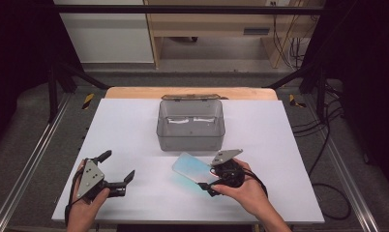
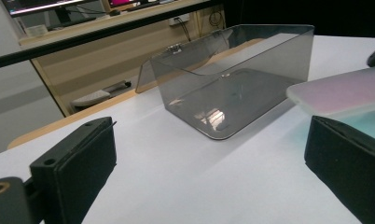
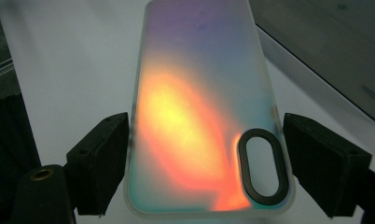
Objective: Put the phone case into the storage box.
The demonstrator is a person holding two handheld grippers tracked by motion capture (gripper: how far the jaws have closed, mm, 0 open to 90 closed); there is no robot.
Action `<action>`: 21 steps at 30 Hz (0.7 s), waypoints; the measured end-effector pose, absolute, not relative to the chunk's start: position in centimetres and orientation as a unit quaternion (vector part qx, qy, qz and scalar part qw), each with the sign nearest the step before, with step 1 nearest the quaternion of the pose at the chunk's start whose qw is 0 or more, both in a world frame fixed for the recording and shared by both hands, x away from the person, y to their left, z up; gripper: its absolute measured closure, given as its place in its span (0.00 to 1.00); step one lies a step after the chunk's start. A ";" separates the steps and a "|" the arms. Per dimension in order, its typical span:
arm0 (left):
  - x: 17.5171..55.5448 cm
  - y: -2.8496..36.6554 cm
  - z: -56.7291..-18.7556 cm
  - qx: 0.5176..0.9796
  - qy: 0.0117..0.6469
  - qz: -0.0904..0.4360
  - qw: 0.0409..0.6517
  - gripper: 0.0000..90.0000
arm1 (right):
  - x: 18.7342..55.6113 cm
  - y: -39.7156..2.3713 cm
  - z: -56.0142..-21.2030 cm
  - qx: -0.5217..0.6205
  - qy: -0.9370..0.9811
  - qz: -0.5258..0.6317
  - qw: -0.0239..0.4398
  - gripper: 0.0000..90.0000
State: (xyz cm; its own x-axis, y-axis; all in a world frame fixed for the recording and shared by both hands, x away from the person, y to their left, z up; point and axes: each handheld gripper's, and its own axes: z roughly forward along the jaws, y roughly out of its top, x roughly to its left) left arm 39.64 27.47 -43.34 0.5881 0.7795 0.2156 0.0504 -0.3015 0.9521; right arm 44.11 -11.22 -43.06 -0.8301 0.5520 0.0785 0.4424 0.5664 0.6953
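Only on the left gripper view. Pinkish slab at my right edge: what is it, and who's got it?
Observer: A phone case, clamped across its width in the right claw.
Operator: Which end is gripped?
Observer: The camera end. The black oval cutout ring sits beside one pad.
Operator: Is it touching the box?
Observer: No. The high view shows the case on the near side of the box, with a gap between them.
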 end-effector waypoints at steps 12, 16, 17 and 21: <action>39.2 26.2 -43.1 0.753 0.236 0.348 0.506 0.02 | 44.4 -6.1 -41.6 0.257 0.898 0.351 0.066 0.20; 39.0 26.0 -42.9 0.754 0.228 0.354 0.504 0.02 | 44.8 -5.1 -40.3 0.256 0.903 0.340 0.061 0.20; 39.0 25.9 -42.8 0.754 0.226 0.355 0.504 0.02 | 44.9 -4.8 -39.9 0.254 0.904 0.338 0.060 0.20; 38.7 25.6 -42.3 0.750 0.222 0.363 0.507 0.02 | 45.3 -4.2 -38.6 0.248 0.908 0.333 0.056 0.20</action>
